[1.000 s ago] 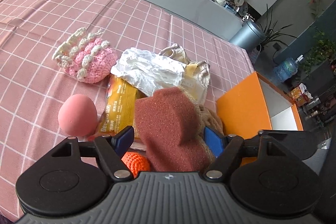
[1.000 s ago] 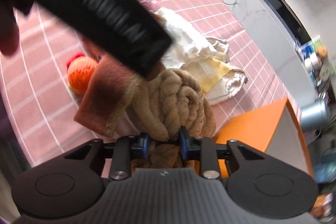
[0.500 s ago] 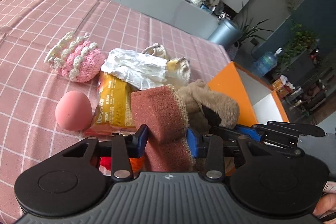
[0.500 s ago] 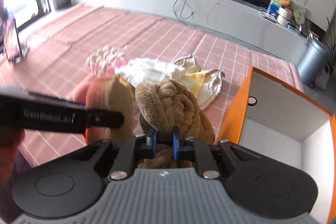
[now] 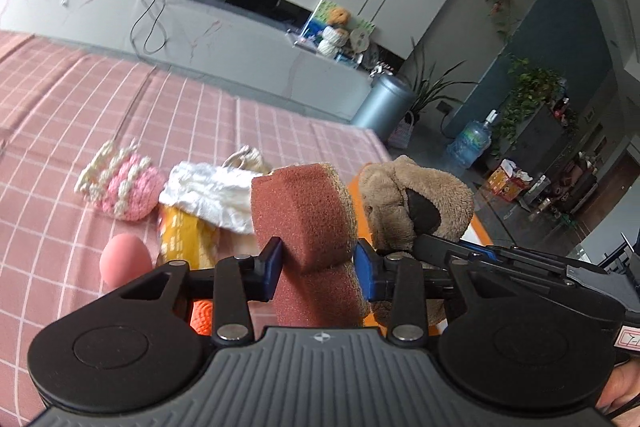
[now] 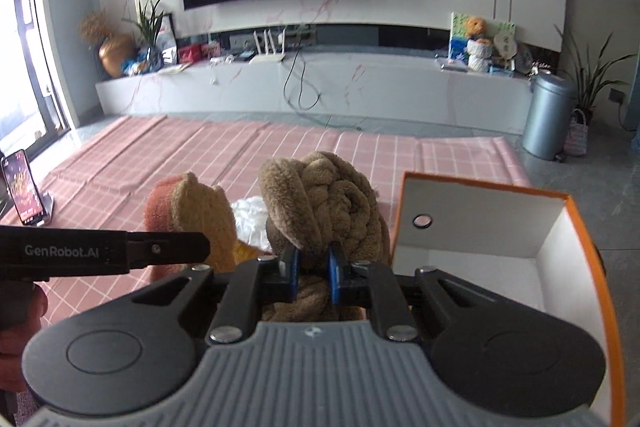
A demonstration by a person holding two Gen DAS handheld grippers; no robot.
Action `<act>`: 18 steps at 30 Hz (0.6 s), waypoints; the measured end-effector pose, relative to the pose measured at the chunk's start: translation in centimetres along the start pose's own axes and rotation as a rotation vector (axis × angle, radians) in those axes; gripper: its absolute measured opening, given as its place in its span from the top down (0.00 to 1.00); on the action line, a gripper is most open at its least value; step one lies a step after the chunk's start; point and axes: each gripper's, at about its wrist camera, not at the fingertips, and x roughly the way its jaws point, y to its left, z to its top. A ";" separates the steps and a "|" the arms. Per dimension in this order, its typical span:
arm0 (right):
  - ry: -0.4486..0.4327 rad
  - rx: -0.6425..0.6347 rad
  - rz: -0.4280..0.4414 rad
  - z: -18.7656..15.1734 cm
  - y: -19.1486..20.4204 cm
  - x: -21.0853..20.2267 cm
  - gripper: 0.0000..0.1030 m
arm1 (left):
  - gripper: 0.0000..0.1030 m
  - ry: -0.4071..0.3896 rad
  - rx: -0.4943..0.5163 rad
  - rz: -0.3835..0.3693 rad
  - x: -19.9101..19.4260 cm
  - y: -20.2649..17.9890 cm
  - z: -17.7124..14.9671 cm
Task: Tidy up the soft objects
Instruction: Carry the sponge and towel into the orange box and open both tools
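My left gripper is shut on a reddish-brown sponge and holds it above the pink checked cloth. My right gripper is shut on a rolled brown plush towel, held up just left of the orange box. The towel also shows in the left wrist view, right of the sponge. The sponge also shows in the right wrist view, left of the towel. The box stands open, white inside.
On the cloth lie a pink crochet pouch, a pink egg-shaped ball, a yellow packet, a white crumpled cloth, a beige drawstring bag and an orange knitted ball. A phone on a stand is far left.
Both grippers have lifted their loads off the pile and tilted up toward the room. The left gripper has closed tighter on the sponge. The towel now hangs beside the box.
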 end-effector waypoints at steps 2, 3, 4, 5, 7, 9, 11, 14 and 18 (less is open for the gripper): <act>-0.026 0.005 -0.015 0.1 -0.3 -1.4 0.88 | 0.58 -0.015 0.026 -0.012 -0.5 -1.1 0.4; -0.041 0.008 -0.023 0.1 -0.6 -2.0 0.88 | 0.58 -0.023 0.042 -0.020 -0.7 -1.8 0.5; -0.052 0.008 -0.036 0.2 -0.8 -2.5 0.88 | 0.58 -0.030 0.060 -0.030 -1.0 -2.4 0.7; -0.064 0.006 -0.053 0.1 -1.0 -3.1 0.88 | 0.58 -0.036 0.074 -0.039 -1.1 -3.0 0.9; -0.079 0.008 -0.078 0.1 -1.6 -4.4 0.88 | 0.58 -0.044 0.107 -0.066 -1.1 -4.4 1.1; -0.087 0.013 -0.099 -0.1 -2.5 -5.3 0.88 | 0.58 -0.044 0.136 -0.088 -0.9 -5.7 1.2; -0.090 0.015 -0.126 -0.3 -3.3 -6.2 0.88 | 0.58 -0.036 0.162 -0.119 -0.3 -7.0 1.3; -0.069 0.028 -0.167 -0.9 -5.2 -7.0 0.88 | 0.58 -0.005 0.193 -0.171 1.0 -9.0 1.2; 0.008 0.054 -0.208 -2.2 -8.3 -6.9 0.88 | 0.58 0.080 0.226 -0.227 4.1 -11.4 0.6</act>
